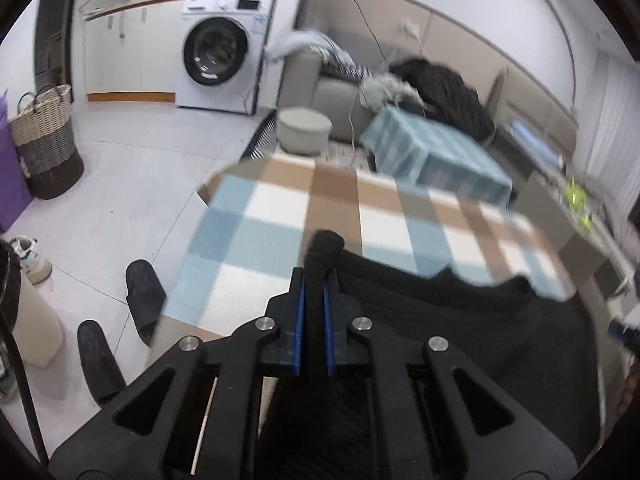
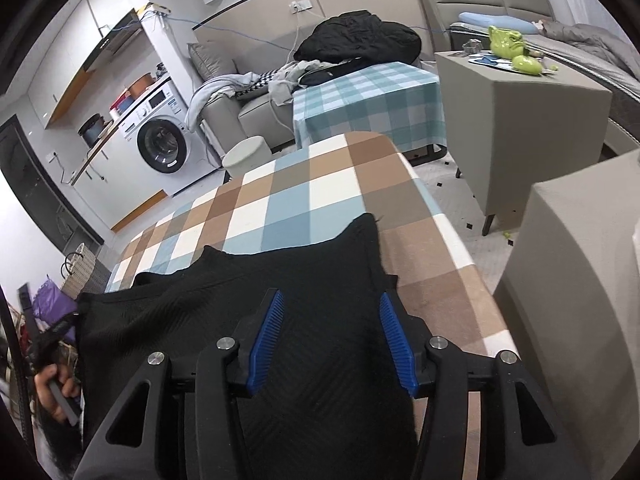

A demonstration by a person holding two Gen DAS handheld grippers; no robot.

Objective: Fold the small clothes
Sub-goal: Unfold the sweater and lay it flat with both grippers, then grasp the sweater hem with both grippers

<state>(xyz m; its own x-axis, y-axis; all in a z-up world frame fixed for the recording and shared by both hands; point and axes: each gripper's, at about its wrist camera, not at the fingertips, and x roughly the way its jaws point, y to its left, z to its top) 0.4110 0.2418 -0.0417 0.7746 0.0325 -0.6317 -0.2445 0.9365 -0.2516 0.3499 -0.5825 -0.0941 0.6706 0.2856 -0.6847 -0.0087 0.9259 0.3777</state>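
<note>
A black ribbed garment (image 2: 248,304) lies on the near half of the checked table (image 2: 304,184). In the left wrist view my left gripper (image 1: 314,276) is shut on a bunched fold of the black garment (image 1: 324,248), which sticks up between its blue pads (image 1: 327,312). The rest of the cloth (image 1: 460,320) spreads to the right. In the right wrist view my right gripper (image 2: 331,300) is open and hangs just over the garment, its blue pads (image 2: 268,332) wide apart with flat cloth below them. A hand (image 2: 52,392) holds the other gripper's handle at the lower left.
Beyond the table stand a smaller table with a teal checked cloth (image 2: 368,100), a grey sofa with piled clothes (image 2: 356,40), a round stool (image 2: 246,156) and a washing machine (image 2: 160,140). A grey cabinet (image 2: 516,108) stands right. A woven basket (image 1: 48,140) and slippers (image 1: 142,296) are on the floor.
</note>
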